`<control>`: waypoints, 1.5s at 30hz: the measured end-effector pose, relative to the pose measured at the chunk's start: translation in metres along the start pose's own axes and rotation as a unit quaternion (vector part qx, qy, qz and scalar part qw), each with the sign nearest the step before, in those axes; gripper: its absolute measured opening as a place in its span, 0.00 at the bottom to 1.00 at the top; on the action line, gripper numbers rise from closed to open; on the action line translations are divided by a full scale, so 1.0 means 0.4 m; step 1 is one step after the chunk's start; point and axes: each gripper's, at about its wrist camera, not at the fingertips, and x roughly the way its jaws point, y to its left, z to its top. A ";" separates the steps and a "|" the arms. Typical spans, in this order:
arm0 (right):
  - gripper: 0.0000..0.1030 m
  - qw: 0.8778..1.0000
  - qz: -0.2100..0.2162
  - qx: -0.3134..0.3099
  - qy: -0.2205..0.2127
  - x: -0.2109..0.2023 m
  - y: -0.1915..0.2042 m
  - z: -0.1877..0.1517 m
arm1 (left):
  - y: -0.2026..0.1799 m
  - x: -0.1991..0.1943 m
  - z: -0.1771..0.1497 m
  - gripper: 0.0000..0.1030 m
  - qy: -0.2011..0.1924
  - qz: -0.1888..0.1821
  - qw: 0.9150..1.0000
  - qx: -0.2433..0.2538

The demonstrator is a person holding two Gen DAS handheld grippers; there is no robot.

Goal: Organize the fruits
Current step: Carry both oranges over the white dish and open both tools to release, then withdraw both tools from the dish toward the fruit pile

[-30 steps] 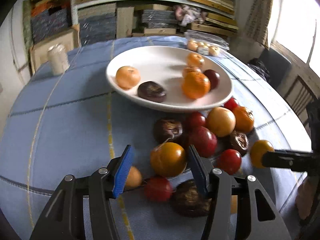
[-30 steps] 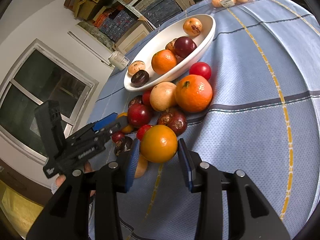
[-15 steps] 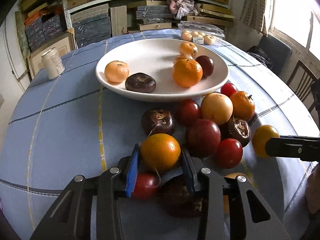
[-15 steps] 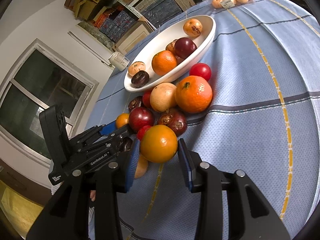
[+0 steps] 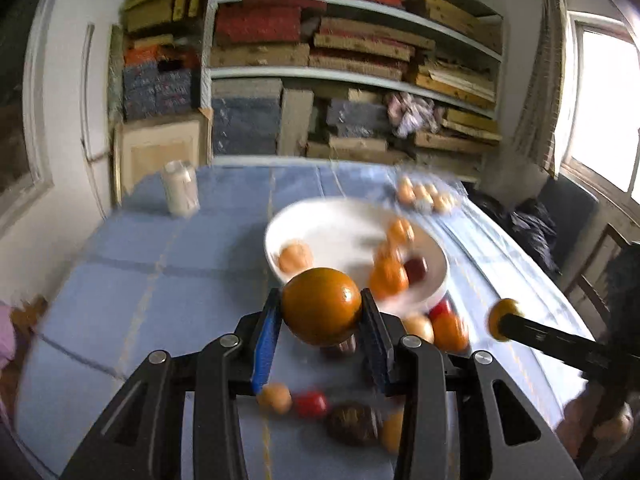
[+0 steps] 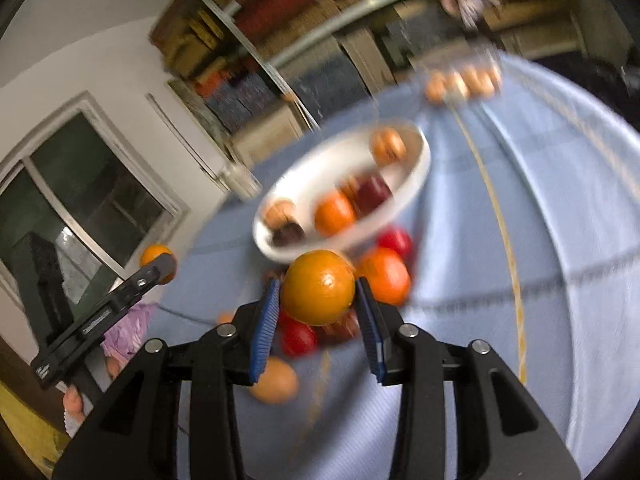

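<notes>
Carrying two oranges at once, I have one in each hand-held gripper and both are off the counter [image 5: 120, 280]. My left hand-held gripper [image 5: 321, 312] is pinching the darker orange [image 5: 321, 306] at the lower centre of the left view, its blue pads [image 5: 266, 340] pressed on the two sides; my right hand-held gripper [image 6: 318, 304] is pinching a brighter orange [image 6: 320, 287] the same way at the lower centre of the right view. The bowl [image 5: 332, 216] sits just above and beyond each fruit in frame, already with several fruits in it, and more loose fruit [image 5: 448, 330] lies on the blue cloth between me and the bowl, some of it under my fingers. Both views are smeared, so I judge that I should slow down before the drop. As I see it, the good way is to hold the squeeze steady, keep each orange above the rim, and bring the two in from different sides so they do not knock together; the right one shows at the right edge of the left view [image 5: 504, 318], well apart for now. I would aim for the bare white patch at the bowl's upper left, lower each orange close to the bottom, and only then let go, since round fruit dropped from above could roll out or strike the others.
</notes>
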 end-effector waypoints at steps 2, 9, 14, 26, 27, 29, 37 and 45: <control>0.37 0.999 -0.008 -0.023 -0.021 -0.007 0.043 0.078 | -0.007 0.017 0.058 0.38 0.000 0.009 1.000 0.001; 0.37 0.999 -0.029 -0.032 -0.017 0.123 0.070 0.230 | -0.032 0.243 0.162 0.38 0.049 0.015 0.998 -0.023; 0.37 0.997 -0.069 -0.024 0.034 0.294 0.015 0.259 | -0.029 0.389 0.155 0.38 0.084 0.022 0.996 -0.032; 0.38 0.988 -0.113 -0.035 0.103 0.476 -0.080 0.250 | -0.010 0.526 0.132 0.38 0.123 0.027 0.992 -0.019; 0.39 0.988 -0.109 -0.035 0.104 0.474 -0.082 0.250 | -0.008 0.532 0.129 0.39 0.125 0.025 0.992 -0.019; 0.63 0.990 -0.106 -0.024 0.093 0.459 -0.083 0.253 | -0.003 0.525 0.131 0.52 0.122 0.027 0.992 -0.025; 0.63 0.998 -0.054 -0.039 -0.003 0.263 0.019 0.307 | 0.020 0.406 0.159 0.72 0.082 0.042 0.995 -0.043; 0.78 0.990 -0.050 -0.097 -0.085 0.069 0.093 0.151 | 0.105 0.204 0.029 0.84 0.053 0.087 0.993 -0.055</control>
